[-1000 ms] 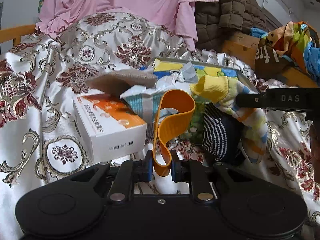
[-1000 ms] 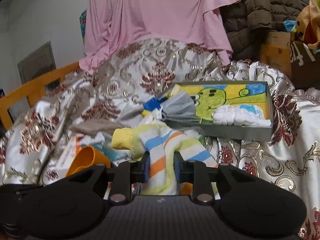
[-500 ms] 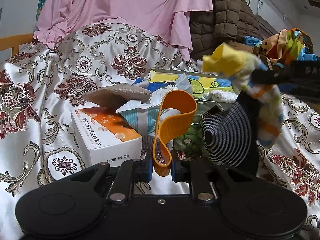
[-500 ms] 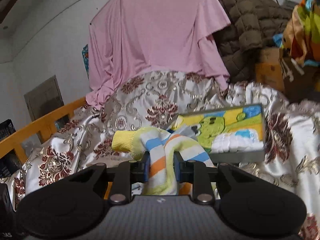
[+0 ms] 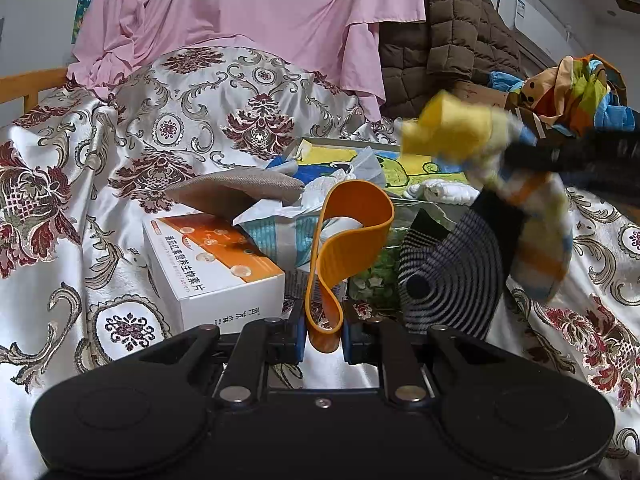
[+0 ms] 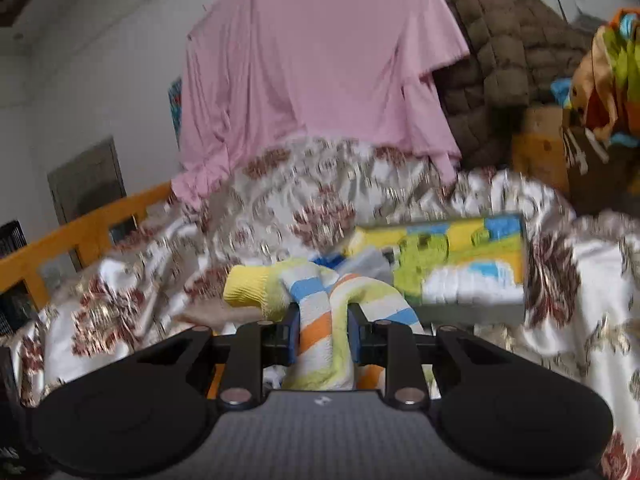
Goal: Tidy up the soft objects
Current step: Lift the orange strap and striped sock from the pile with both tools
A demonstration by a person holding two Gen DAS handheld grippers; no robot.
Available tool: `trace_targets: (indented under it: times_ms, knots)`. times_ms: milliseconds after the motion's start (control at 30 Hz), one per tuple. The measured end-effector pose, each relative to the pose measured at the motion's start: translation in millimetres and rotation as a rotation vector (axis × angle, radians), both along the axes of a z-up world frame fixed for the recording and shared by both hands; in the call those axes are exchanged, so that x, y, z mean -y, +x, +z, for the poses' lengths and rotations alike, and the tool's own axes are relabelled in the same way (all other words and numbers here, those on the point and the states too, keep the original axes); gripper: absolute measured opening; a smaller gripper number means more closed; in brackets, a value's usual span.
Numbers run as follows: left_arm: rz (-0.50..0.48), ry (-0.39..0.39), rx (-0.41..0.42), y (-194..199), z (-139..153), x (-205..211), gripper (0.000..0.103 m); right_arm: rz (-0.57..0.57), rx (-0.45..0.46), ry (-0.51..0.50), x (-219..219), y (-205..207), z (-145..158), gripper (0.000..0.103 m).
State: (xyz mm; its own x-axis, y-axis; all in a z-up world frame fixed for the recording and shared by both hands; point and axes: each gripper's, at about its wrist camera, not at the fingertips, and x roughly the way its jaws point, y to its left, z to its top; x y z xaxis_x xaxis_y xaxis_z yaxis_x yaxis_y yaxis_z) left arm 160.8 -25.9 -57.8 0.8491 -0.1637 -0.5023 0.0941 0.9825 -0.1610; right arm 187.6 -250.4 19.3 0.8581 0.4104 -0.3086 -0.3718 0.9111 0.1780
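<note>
Closest in, the left gripper [image 5: 324, 338] is pressed together on the bottom of an orange band [image 5: 344, 248], which stands up from the jaws in a loop and curls over at the top. The right gripper [image 6: 324, 336] has a striped sock [image 6: 320, 316] between its fingers; the jaws are opening, yet the pads still look to be touching the cloth on both sides. The sock's yellow cuff sticks out to the left of the fingers, and its striped body hangs down below them, clear of the bed.

From the left view the sock [image 5: 532, 216] shows blurred at the right, with a dark ringed sock [image 5: 452, 276] just under it. Beside the band lies a white and orange box [image 5: 212, 268] on the patterned bedspread [image 5: 60, 208], a tan cloth [image 5: 236, 190] resting across its far end, crumpled wrapping beside that.

Further back sits a shallow tray [image 6: 472, 312] with a yellow and green cartoon lining and white rolled cloth [image 6: 468, 284] inside. Behind it all hang a pink sheet [image 6: 320, 60] and a brown quilt [image 6: 512, 52].
</note>
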Motion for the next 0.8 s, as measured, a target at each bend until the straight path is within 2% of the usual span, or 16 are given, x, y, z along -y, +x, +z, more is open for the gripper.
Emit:
trace_targets:
  times_ms: [167,333,467,500,567,600,633,800]
  knots:
    - [0.000,-0.005,0.005,-1,2,0,0.018,-0.006,-0.056,0.005,4,7,-8,0.031]
    - [-0.035,0.008,0.032,-2,4,7,0.018,-0.016,-0.040,-0.019,4,8,-7,0.018]
    - [-0.044,0.010,0.016,0,1,9,0.018,0.018,-0.133,-0.056,0,19,-20,0.019]
    - [-0.039,0.008,0.010,1,0,8,0.018,0.022,-0.153,-0.065,-2,20,-24,0.022]
    - [-0.022,0.003,-0.004,2,-1,5,0.018,0.034,-0.177,-0.103,-8,22,-30,0.034]
    - [-0.015,0.000,-0.009,3,-1,4,0.018,0.036,-0.177,-0.129,-12,21,-34,0.044]
    - [-0.004,-0.004,-0.015,3,-2,3,0.018,0.037,-0.173,-0.155,-16,20,-37,0.048]
    - [0.019,-0.017,-0.031,5,-3,-2,0.018,0.061,-0.161,-0.280,-40,19,-53,0.054]
